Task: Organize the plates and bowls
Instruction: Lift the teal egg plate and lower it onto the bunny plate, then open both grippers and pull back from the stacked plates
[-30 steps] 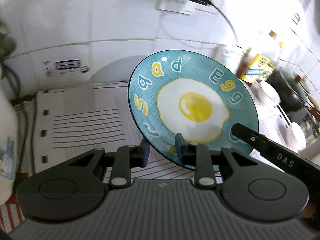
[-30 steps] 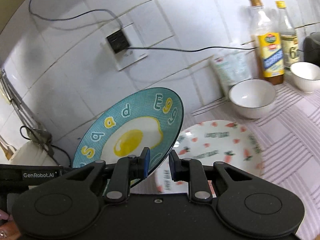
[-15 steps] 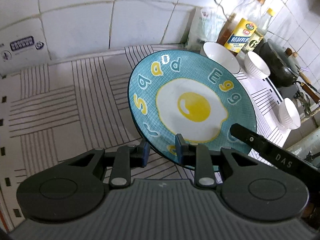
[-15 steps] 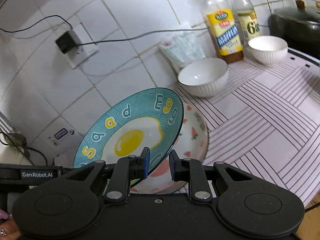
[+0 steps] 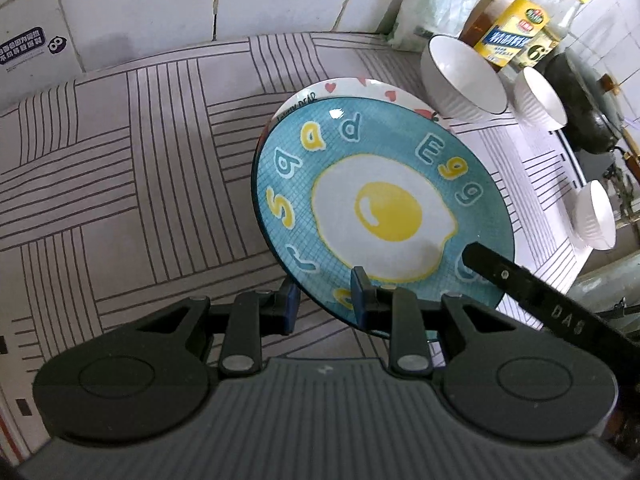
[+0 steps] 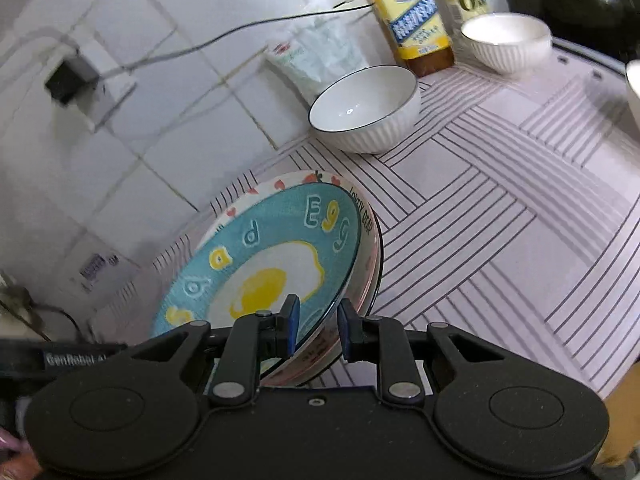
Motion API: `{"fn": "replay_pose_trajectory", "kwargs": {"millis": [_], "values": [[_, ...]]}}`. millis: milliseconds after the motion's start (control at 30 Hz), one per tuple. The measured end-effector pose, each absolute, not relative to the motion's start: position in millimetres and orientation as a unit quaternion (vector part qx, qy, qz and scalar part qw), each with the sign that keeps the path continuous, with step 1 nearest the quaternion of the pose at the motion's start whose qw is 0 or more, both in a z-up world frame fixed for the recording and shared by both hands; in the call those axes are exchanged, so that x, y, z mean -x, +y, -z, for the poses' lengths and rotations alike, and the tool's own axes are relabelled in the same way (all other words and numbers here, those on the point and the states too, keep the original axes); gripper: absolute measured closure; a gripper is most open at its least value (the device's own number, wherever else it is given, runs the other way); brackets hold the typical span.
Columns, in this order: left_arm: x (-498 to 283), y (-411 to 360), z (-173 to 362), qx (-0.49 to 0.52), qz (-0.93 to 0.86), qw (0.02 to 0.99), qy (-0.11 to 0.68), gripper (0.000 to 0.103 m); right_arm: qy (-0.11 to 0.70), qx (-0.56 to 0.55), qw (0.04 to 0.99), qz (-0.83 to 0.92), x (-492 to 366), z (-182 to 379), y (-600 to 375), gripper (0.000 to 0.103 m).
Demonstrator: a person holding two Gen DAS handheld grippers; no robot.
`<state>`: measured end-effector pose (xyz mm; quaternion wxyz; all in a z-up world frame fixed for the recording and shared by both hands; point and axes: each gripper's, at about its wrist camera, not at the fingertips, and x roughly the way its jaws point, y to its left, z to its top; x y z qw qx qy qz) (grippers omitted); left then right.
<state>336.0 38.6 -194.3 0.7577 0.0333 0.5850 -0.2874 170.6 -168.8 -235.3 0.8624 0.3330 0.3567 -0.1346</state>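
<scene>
Both tongs (image 5: pixel 322 306) (image 6: pixel 316 330) pinch the egg plate (image 5: pixel 384 216) above the heart plate (image 6: pixel 370 240); bowls (image 6: pixel 366 108) near.

White tiled wall (image 5: pixel 160 4) behind a striped counter mat (image 5: pixel 120 168); a blurred wall socket (image 6: pixel 72 76), apparently with 1 plug.

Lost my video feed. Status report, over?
Left gripper and right gripper both clamp the egg plate. Plate just above the heart-rimmed plate. Nothing in the way.
</scene>
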Motion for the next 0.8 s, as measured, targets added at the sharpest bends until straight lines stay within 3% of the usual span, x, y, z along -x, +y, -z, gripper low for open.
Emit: {"fn": "replay_pose_trajectory", "kwargs": {"millis": [300, 800], "values": [[-341.4, 30.9, 203.7, -0.048, 0.269, 0.74, 0.614, 0.078, 0.428, -0.23, 0.857, 0.173, -189.9, 231.0, -145.5, 0.072], [-325.8, 35.9, 179.5, -0.061, 0.278, 0.747, 0.602, 0.08, 0.413, -0.205, 0.874, 0.155, -180.3, 221.3, -147.2, 0.068]]}}
